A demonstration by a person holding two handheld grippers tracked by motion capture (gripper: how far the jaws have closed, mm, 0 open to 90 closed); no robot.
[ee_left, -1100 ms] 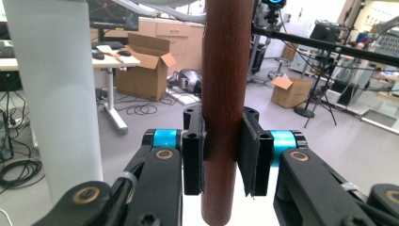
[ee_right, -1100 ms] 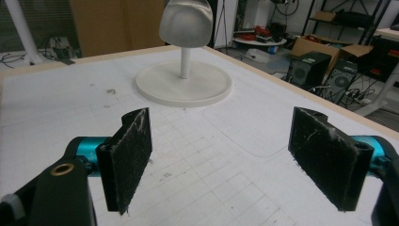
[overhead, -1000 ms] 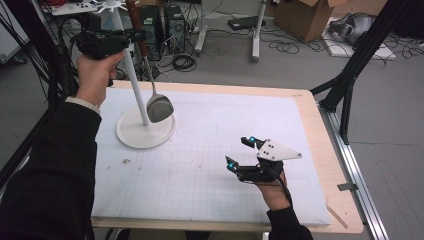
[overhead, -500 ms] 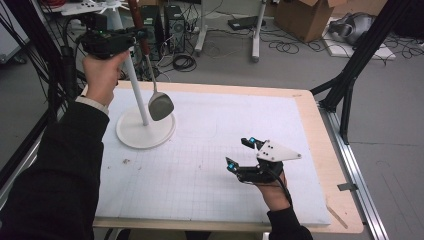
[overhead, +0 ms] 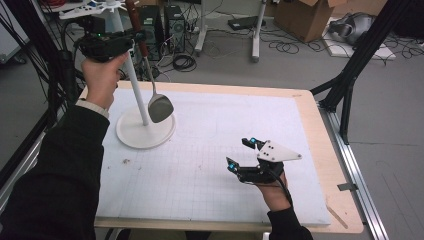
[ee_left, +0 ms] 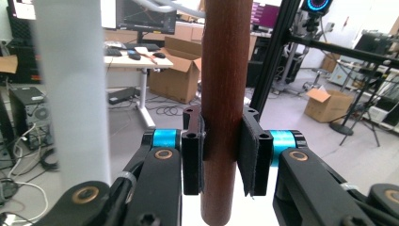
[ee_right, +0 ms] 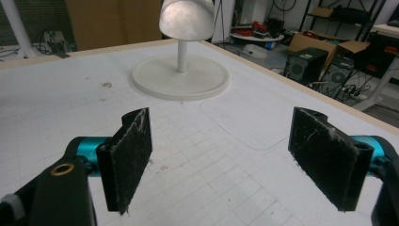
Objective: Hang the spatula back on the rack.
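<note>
Spatula (overhead: 150,75) work is occupying our left side: we are holding the left claw (overhead: 136,41) raised above the far left corner of the surface (overhead: 225,130), and its pads (ee_left: 249,155) are pressing on both sides of the dark wooden handle (ee_left: 225,94), so that claw is clamped on the spatula.

The spatula is hanging nearly upright. Its long axis is running top to bottom, with the wooden handle up in our grip and the metal blade (overhead: 160,107) down low, just above the round base (overhead: 145,132) of the white stand. The stand's pole (overhead: 131,75) is rising just beside the handle; in the left gripper view it is showing as a pale column (ee_left: 70,89) to one side of the wood, apart from it as far as we can tell.

We are resting the right claw (overhead: 241,152) well away, on the near right part of the surface, with its jaws spread wide and nothing between them. Its pads (ee_right: 127,157) are pointing across the surface toward the stand, whose base (ee_right: 181,77) is lying well ahead.

We are judging that the coming move turns on the handle standing vertical and close alongside the pole, at the stand's top: the left hand is the one at the spatula, and the right is far off.
</note>
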